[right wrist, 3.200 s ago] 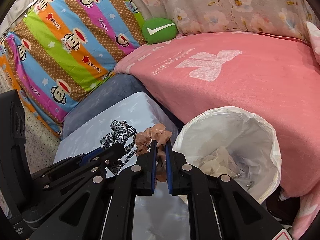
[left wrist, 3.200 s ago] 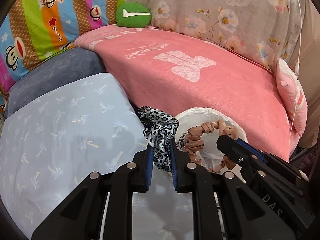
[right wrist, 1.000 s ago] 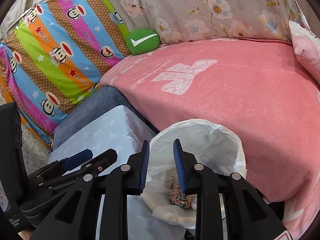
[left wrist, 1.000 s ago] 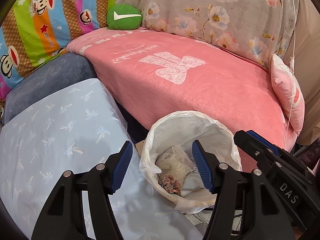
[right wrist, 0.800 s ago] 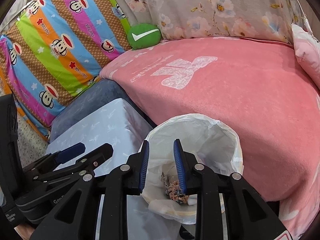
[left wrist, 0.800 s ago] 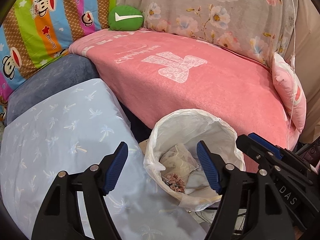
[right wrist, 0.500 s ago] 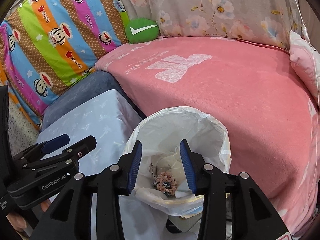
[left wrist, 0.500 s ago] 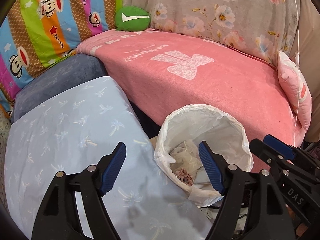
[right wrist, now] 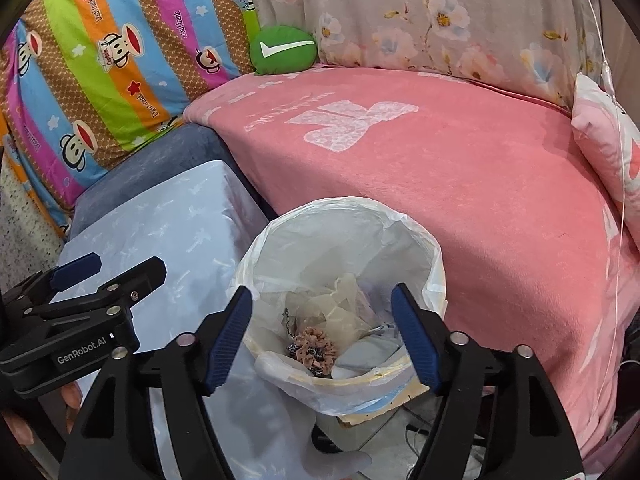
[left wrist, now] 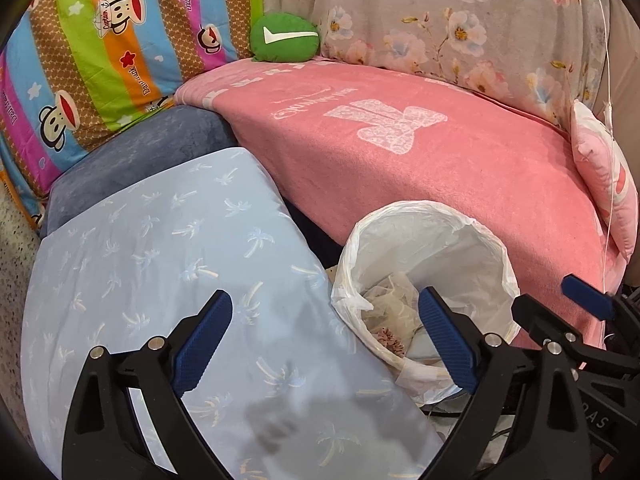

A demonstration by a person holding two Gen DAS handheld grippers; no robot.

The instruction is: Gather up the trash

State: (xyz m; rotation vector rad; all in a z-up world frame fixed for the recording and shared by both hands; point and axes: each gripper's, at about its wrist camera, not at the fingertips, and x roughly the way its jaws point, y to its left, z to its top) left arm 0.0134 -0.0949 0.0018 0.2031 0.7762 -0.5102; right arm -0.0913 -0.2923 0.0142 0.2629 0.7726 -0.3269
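A trash bin lined with a white plastic bag (right wrist: pixel 344 216) stands between the pale blue cushion and the pink bed; it also shows in the left wrist view (left wrist: pixel 424 216). Inside lie crumpled wrappers and a tan scrunchie (right wrist: pixel 316 344), with a bit of the leopard scrunchie (right wrist: pixel 294 347) beside it. The tan scrunchie also shows in the left wrist view (left wrist: pixel 390 338). My right gripper (right wrist: pixel 324 330) is wide open and empty above the bin's near rim. My left gripper (left wrist: pixel 326 336) is wide open and empty, straddling the cushion edge and the bin.
A pale blue cushion with a palm print (left wrist: pixel 160 256) lies left of the bin. A pink blanket (right wrist: pixel 440 168) covers the bed behind. A green round pillow (right wrist: pixel 284 50), a striped monkey pillow (right wrist: pixel 112 52) and a floral cover (right wrist: pixel 440 12) stand at the back.
Both grippers held scrunchies 3.2 s ago and have dropped them into the bin. The right gripper's jaws have opened wider in the last half second. Both views have drawn back slightly.
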